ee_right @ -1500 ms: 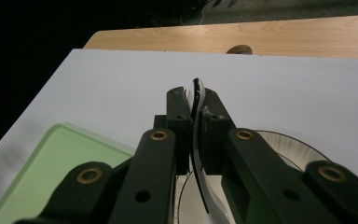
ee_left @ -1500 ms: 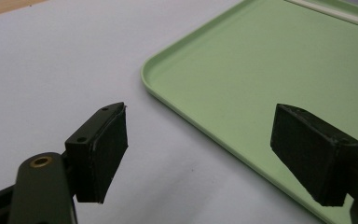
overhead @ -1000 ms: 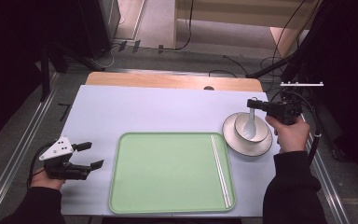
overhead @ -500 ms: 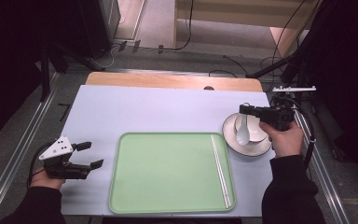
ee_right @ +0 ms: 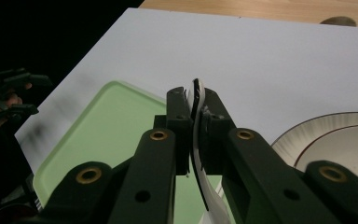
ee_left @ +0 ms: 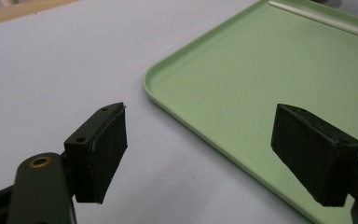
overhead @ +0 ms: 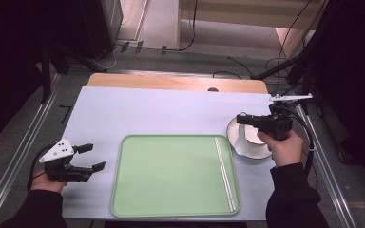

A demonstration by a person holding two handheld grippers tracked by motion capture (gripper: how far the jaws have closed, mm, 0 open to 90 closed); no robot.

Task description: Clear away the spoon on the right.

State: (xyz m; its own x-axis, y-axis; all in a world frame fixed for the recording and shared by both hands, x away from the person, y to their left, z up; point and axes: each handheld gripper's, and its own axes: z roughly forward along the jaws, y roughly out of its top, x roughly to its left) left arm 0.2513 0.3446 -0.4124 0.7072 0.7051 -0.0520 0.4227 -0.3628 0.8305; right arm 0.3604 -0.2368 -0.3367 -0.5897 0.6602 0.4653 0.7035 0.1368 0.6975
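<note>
Spoon (ee_right: 197, 140) bowl cut off below; handle upright, pinched in right gripper (ee_right: 195, 109); left gripper (ee_left: 205, 154) spread.

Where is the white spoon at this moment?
The white spoon is clamped between the fingers of the right gripper, hanging over the left rim of the bowl, just right of the green tray in the high view.

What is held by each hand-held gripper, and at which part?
Right hand-held gripper clamps a white spoon by its handle; left hand-held gripper holds nothing.
</note>
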